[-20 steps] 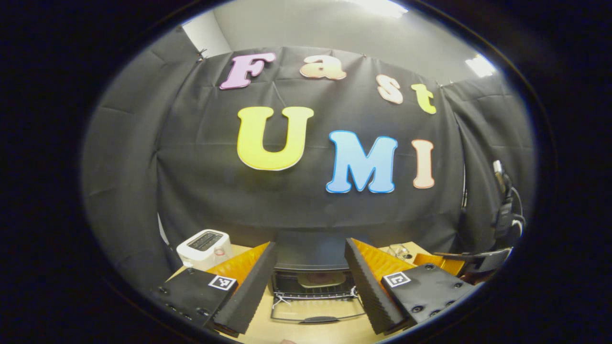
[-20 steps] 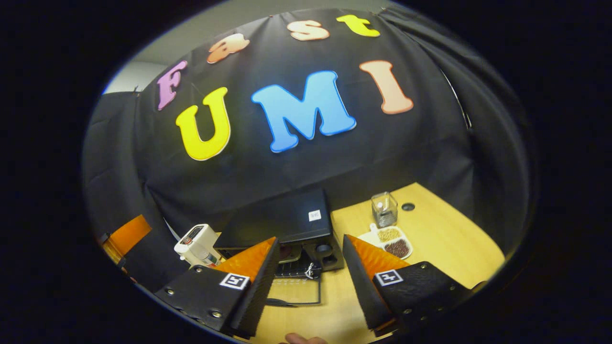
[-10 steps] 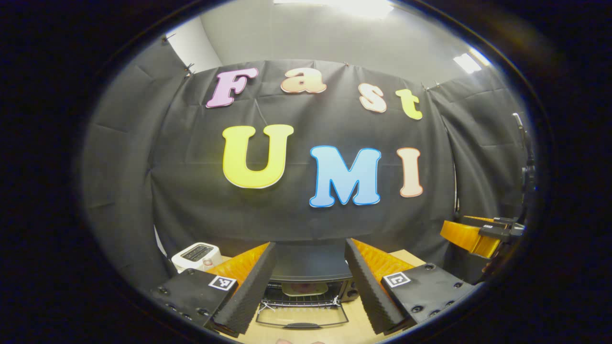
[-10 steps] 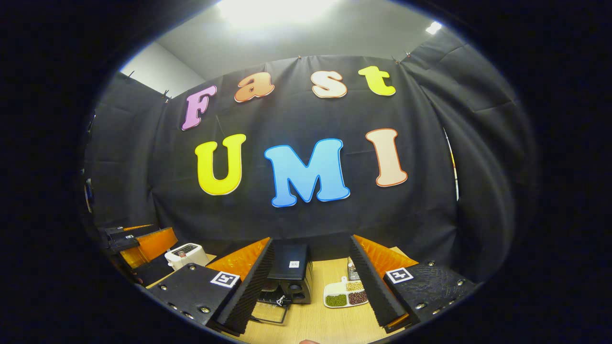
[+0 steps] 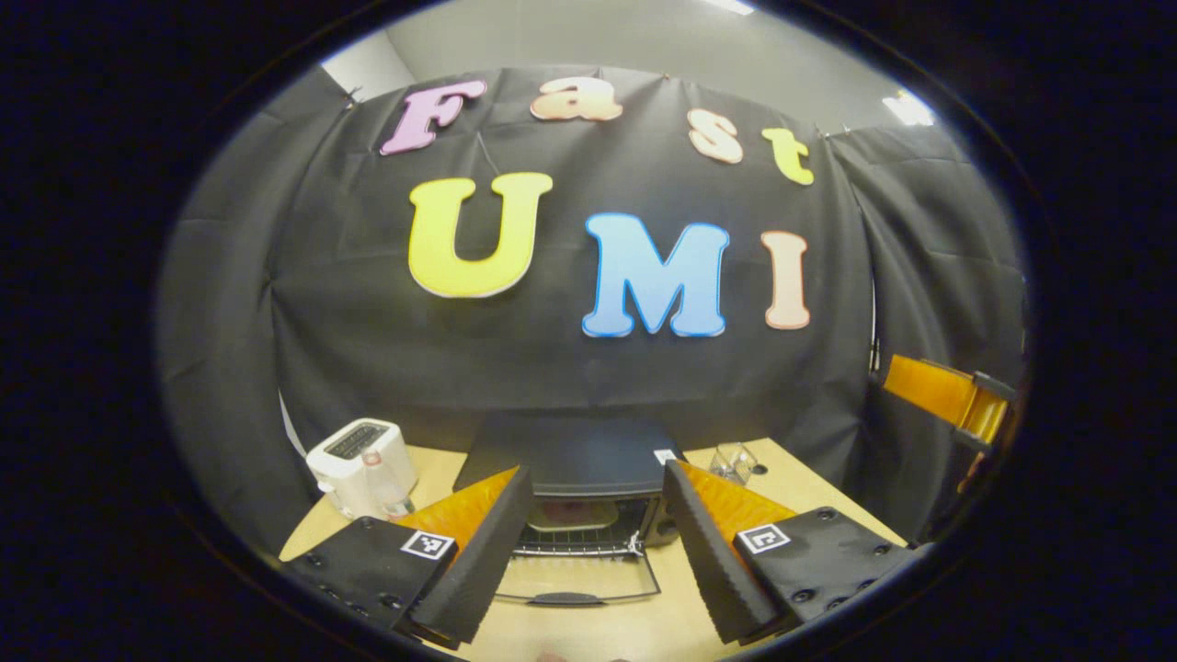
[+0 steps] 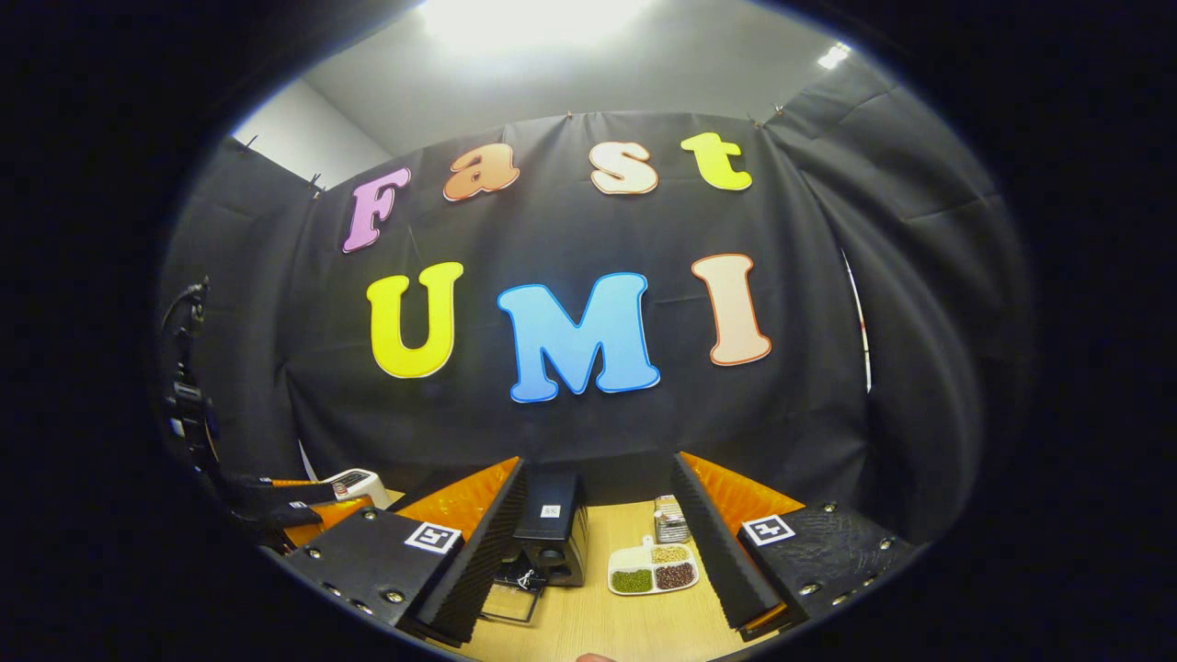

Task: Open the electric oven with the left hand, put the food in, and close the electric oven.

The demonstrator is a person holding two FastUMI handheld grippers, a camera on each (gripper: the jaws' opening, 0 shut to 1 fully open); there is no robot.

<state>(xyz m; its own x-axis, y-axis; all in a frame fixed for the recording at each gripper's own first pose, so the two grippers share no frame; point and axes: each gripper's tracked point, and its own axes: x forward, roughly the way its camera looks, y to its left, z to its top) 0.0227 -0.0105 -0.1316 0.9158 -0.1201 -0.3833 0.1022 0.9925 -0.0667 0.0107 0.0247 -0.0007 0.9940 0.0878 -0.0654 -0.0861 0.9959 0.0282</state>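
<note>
Two grippers, both jaws wide, empty. Left gripper [image 5: 598, 552] dipped vs 0.5 s ago, squared on electric oven [image 5: 575, 460]; door [image 5: 577, 579] down, food [image 5: 570, 513] on rack inside. Right gripper [image 6: 598, 561] parked high. Remaining: close door.

A white toaster [image 5: 360, 455] sits at lower left. A divided dish [image 6: 652, 572] (three kinds of beans) lies low centre, glass jar [image 6: 671, 520] just behind.

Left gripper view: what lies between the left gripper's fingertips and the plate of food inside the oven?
In the left gripper view, the lowered oven door and the wire rack's front edge lie between the left gripper and the plate.
</note>
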